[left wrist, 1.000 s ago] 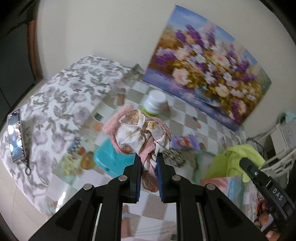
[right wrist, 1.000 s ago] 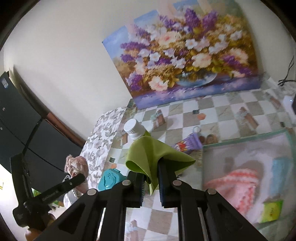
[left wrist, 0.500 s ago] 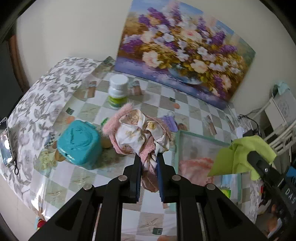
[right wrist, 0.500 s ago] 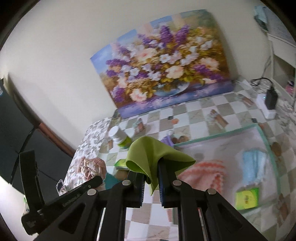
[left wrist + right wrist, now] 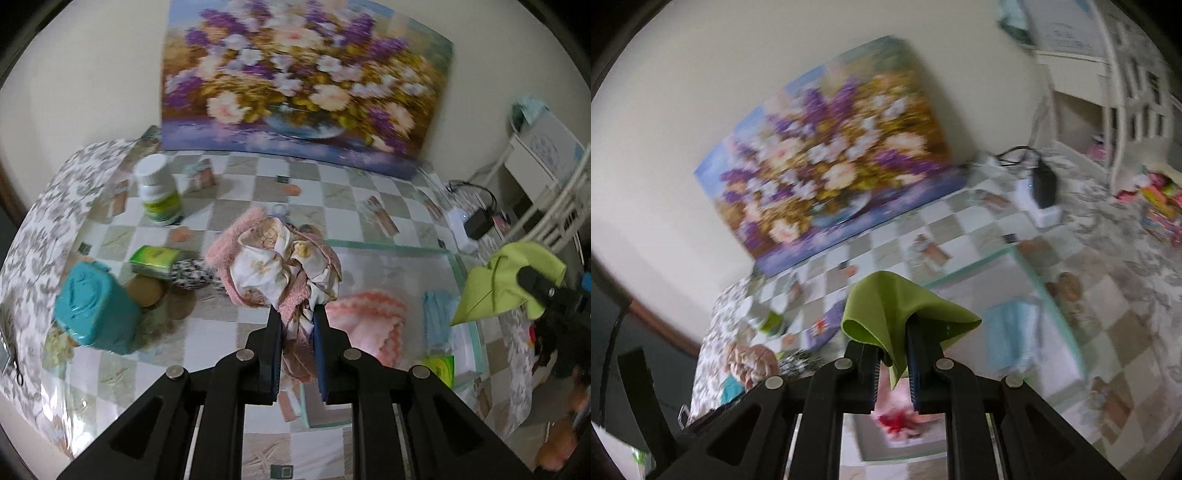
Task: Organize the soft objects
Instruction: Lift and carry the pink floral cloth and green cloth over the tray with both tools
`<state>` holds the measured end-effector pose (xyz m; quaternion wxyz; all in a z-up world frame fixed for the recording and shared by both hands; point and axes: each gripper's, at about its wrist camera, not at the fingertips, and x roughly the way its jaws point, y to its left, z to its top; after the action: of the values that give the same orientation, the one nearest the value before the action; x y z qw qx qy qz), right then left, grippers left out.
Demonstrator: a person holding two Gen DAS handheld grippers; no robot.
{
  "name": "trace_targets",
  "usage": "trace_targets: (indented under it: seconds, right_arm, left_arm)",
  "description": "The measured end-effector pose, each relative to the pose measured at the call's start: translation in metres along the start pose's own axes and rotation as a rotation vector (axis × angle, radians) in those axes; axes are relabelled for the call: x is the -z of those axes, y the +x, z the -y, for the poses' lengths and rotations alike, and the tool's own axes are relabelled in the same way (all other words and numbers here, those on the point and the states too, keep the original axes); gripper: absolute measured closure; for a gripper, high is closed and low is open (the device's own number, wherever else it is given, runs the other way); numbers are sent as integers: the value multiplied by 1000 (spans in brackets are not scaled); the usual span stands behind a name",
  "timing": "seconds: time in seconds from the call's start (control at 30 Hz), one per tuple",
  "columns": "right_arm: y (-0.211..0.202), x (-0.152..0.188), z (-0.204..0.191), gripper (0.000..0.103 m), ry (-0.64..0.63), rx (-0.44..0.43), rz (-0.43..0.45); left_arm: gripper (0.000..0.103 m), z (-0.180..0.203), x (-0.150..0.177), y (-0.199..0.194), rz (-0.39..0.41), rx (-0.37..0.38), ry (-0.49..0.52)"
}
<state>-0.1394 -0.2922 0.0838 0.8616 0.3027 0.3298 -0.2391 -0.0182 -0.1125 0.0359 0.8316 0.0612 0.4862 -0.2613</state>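
Left wrist view: the left gripper (image 5: 296,314) is clamped on a pink-and-floral fabric bundle (image 5: 275,266), which bulges above its fingertips, over the checkered table (image 5: 236,325). Beyond and to its right lies a glass tray (image 5: 463,280) (a peach knit cloth (image 5: 369,321) inside). Right wrist view: the right gripper (image 5: 894,349) pinches a green cloth (image 5: 897,310) draped over its tips, the tray below.
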Motion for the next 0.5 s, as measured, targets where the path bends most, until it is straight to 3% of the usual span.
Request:
trace_targets:
  seconds: [0.23,0.5]
  right_arm:
    - [-9,-11,41,90,70,99,35]
    - [-3,-13,58,88,94,111,26]
  left_arm:
    - [87,28,6,17,-9,40,70]
    - [87,50,6,26,10,67,123]
